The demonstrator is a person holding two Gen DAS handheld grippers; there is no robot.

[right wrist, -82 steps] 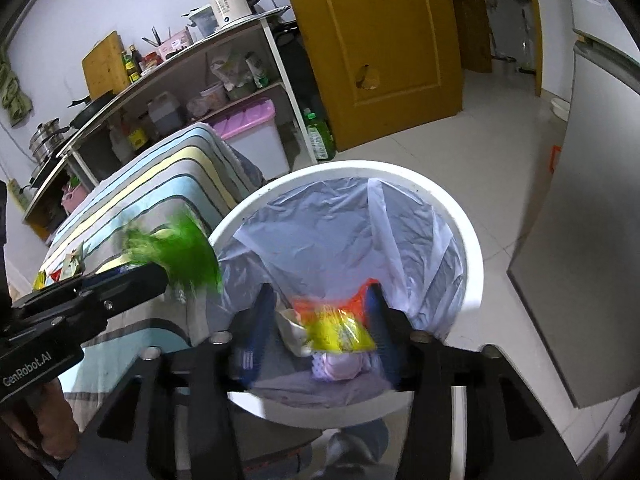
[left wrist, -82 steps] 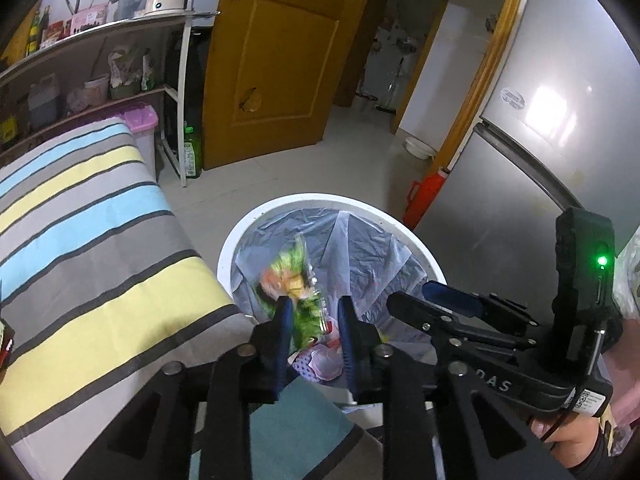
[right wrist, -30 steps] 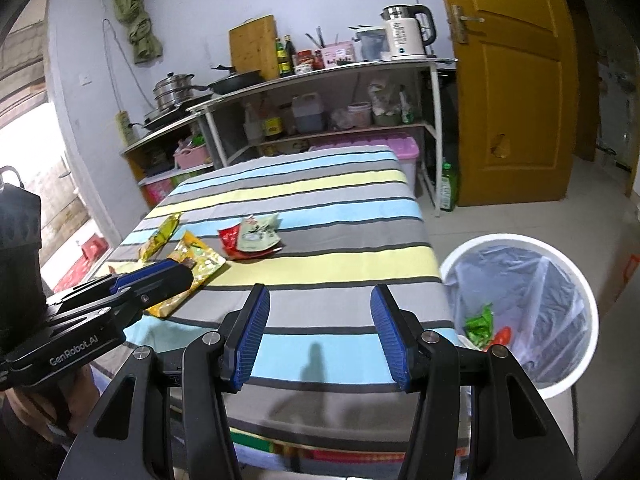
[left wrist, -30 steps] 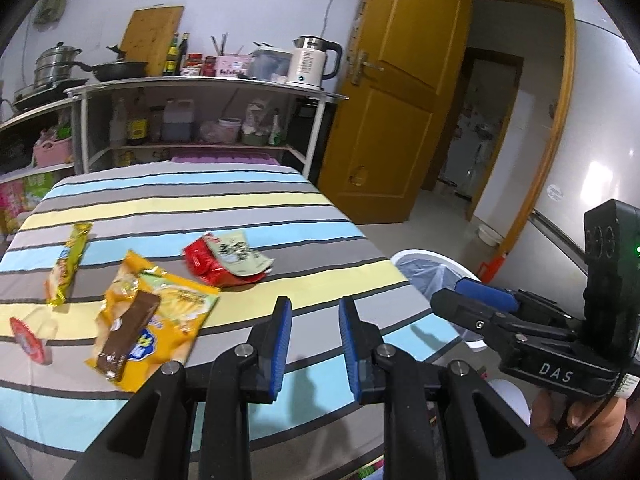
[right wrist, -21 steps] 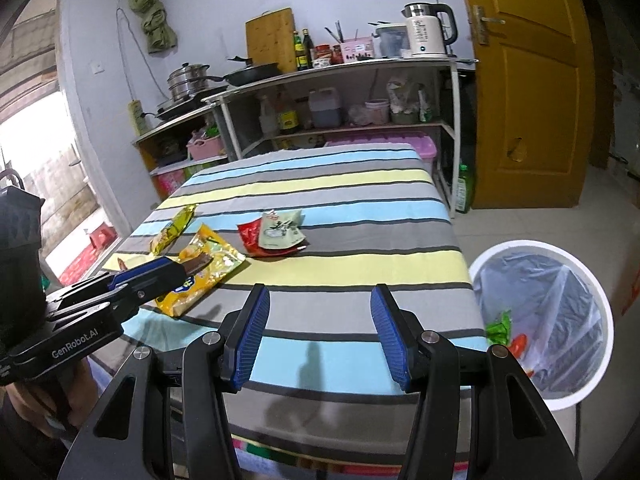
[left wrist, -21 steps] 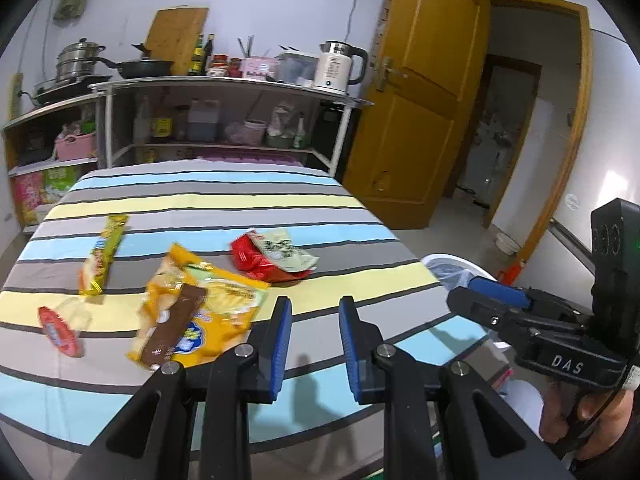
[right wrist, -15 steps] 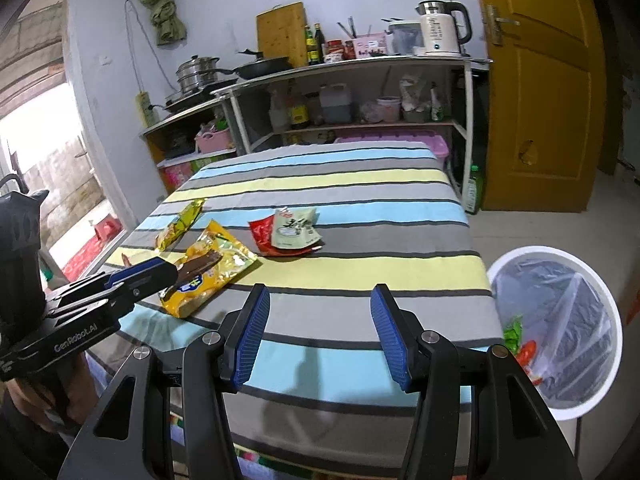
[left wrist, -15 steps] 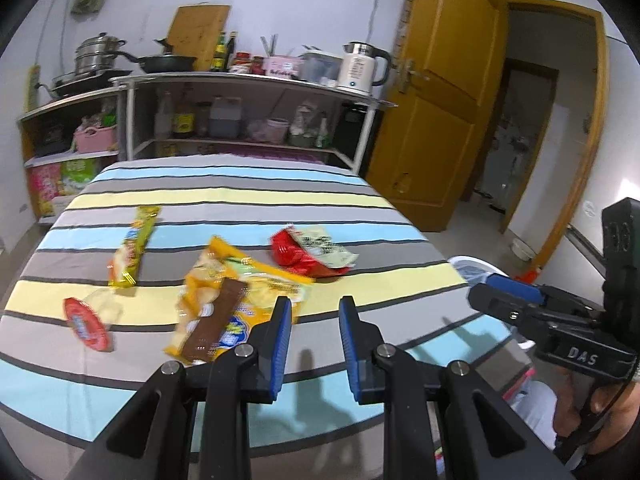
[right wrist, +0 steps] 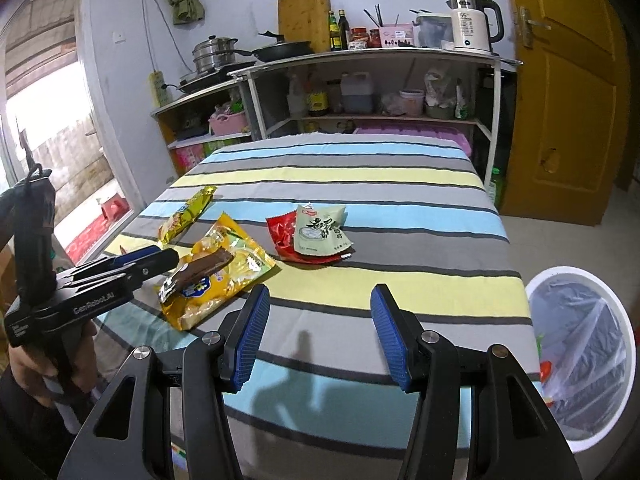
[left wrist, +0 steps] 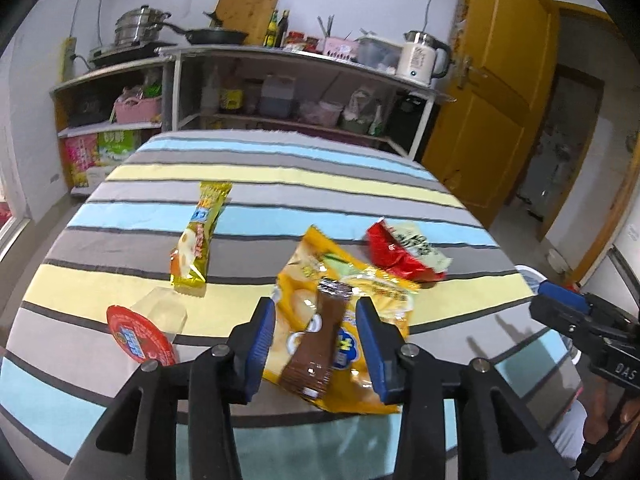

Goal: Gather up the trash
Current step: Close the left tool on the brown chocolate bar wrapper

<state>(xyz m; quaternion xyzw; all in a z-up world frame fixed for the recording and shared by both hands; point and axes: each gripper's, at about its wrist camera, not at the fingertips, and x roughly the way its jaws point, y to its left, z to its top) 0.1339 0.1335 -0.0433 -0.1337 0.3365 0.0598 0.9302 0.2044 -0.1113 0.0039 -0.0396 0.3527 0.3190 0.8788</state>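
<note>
Wrappers lie on the striped table (left wrist: 280,168). A brown bar wrapper (left wrist: 318,344) rests on a big yellow snack bag (left wrist: 360,292), framed by my left gripper (left wrist: 316,320), whose jaws are opening with nothing pressed between them. Farther off lie a red and green packet (left wrist: 404,252), a long yellow wrapper (left wrist: 200,232) and a red-lidded clear cup (left wrist: 140,334). My right gripper (right wrist: 318,316) hangs open and empty over the table's near edge, the red and green packet (right wrist: 316,234) ahead of it. The left gripper (right wrist: 132,262) also shows by the yellow bag (right wrist: 224,272).
A white bin (right wrist: 580,360) lined with a clear bag stands on the floor right of the table, with trash inside. Metal shelves (right wrist: 360,92) with pots, a kettle and bottles stand behind the table. A yellow door (right wrist: 560,100) is at the right.
Both grippers swung from over the bin back to the table. The left one moved in over the yellow bag and its jaws spread wider. The right one's gap stayed the same.
</note>
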